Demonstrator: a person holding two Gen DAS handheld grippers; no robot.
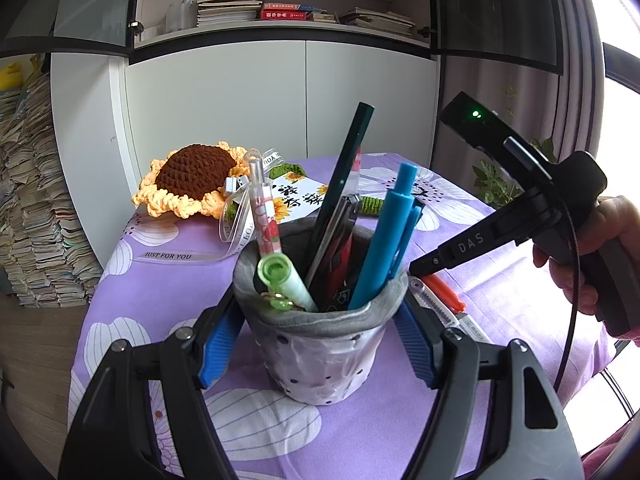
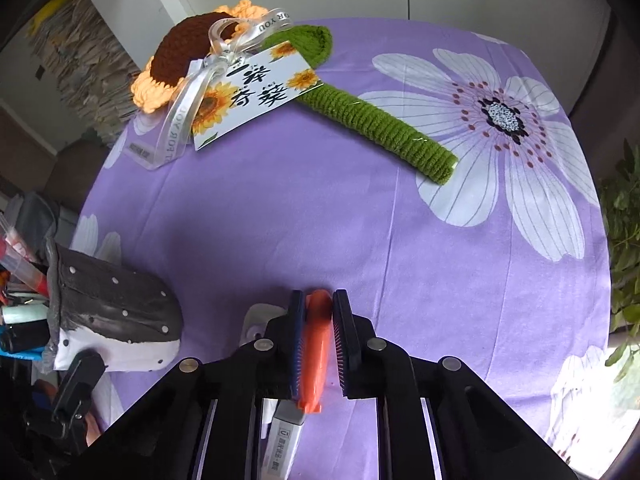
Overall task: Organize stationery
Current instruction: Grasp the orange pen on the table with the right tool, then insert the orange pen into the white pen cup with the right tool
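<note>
Jaws of the left gripper (image 1: 320, 344) clamp the grey cup (image 1: 320, 344) of pens; right gripper (image 2: 317, 320) pinches the orange-capped marker (image 2: 316, 352), lying on the purple cloth (image 2: 360, 220) just beside the cup.

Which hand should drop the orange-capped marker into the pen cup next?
Right. The right gripper already clamps the orange-capped marker on the tablecloth beside the pen cup, while the left gripper is clamped around the cup, steadying it.
</note>
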